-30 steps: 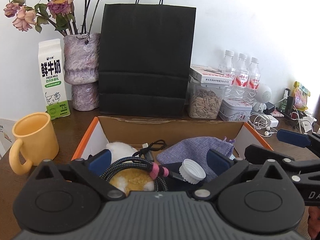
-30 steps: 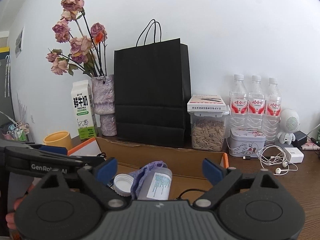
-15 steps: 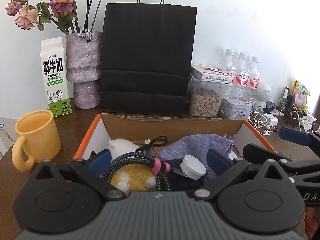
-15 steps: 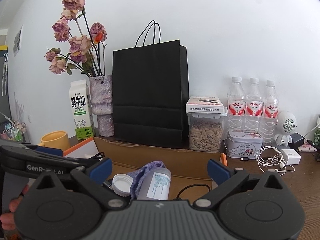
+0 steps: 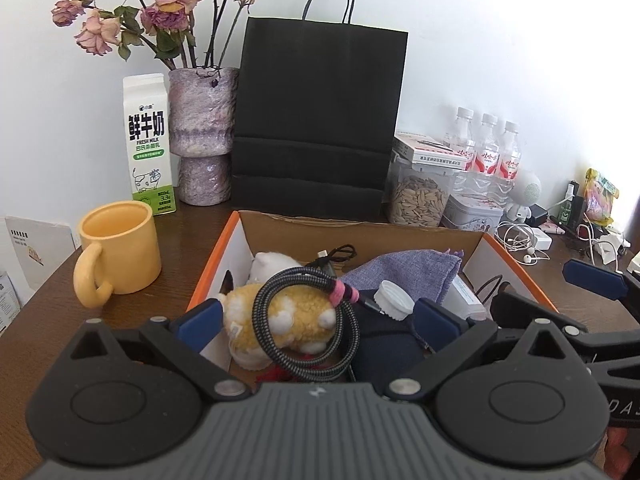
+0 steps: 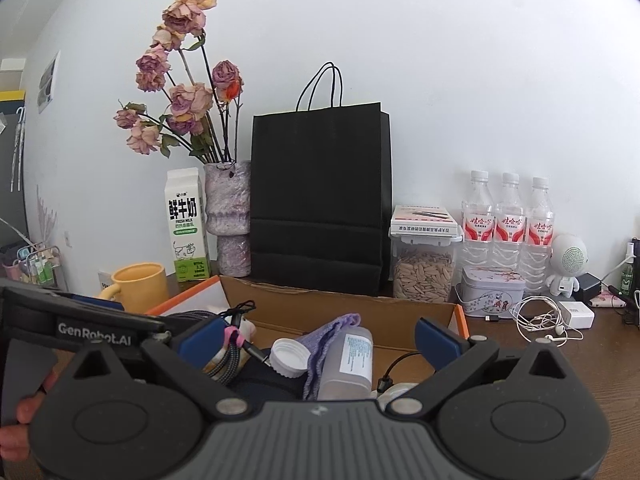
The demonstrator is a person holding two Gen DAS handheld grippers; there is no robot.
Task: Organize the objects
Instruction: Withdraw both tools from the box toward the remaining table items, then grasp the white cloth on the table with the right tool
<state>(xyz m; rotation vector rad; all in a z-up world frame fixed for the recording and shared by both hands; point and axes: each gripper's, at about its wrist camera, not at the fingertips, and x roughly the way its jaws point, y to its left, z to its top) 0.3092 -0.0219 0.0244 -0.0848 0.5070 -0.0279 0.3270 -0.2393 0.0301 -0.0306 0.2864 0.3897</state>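
matte black paper bag [image 5: 320,120] stands behind open cardboard box [image 5: 360,232] w/ orange rim. inside: fuzzy yellow plush [image 5: 288,316] ringed by braided cable coil [image 5: 308,320], lilac woven pouch [image 5: 404,276], ribbed white cap [image 5: 394,306]. left gripper [image 5: 316,318] & right gripper [image 6: 320,338] jaws wide apart, gripping nothing.

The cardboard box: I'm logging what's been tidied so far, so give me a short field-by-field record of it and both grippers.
box: open cardboard box with orange edges, on the brown table
contents: plush toy, coiled braided cable lying on it, purple cloth pouch, white bottle cap, translucent bottle
left gripper: open, over the box, holding nothing
right gripper: open wide, over the box, holding nothing
beside box: yellow mug
behind box: black paper bag
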